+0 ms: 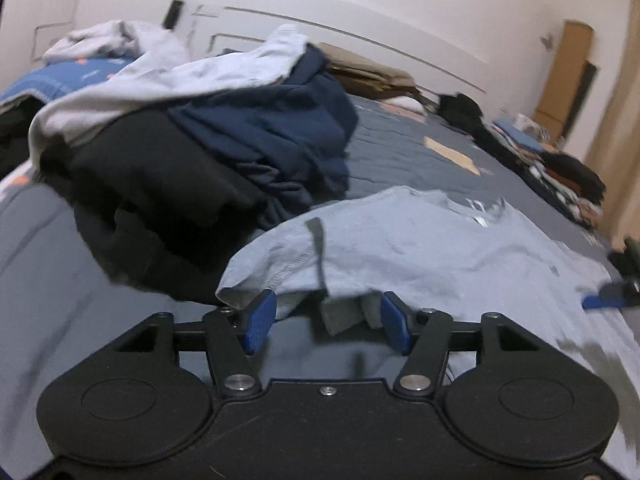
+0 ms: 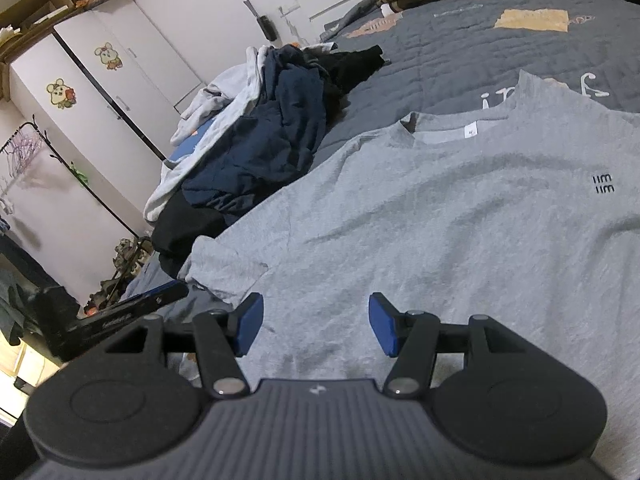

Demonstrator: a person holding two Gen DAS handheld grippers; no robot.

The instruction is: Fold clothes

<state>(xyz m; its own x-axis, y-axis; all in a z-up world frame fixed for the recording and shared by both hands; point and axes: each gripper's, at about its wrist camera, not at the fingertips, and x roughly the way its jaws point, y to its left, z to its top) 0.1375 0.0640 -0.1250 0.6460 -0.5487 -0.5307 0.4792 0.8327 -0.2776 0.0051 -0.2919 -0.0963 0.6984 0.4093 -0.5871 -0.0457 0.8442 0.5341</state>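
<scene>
Both two-finger tongs with blue pads are spread wide and hold nothing: the left gripper (image 1: pixel 328 322) sits low at the sleeve end of the light grey short-sleeved cotton T-shirt (image 2: pixel 460 216), its pads standing either side of the bunched sleeve hem without closing on it, while the right gripper (image 2: pixel 316 324) hovers over the shirt's lower body, cloth visible in the gap between its fingers. The shirt lies face up and spread nearly flat on the dark grey quilted bedspread (image 2: pixel 460 52), near the bed's front edge, collar toward the headboard, presumably laid out so that sleeves and sides can be turned inward. Only the left sleeve is rumpled, which likely explains the left tongs' position. Just beside the shirt, toward the bed's left edge, rests an unsorted heap of navy, black and pale grey garments (image 1: pixel 208 128). A stack of folded clothes (image 1: pixel 560 172) occupies the far right edge, well apart.
</scene>
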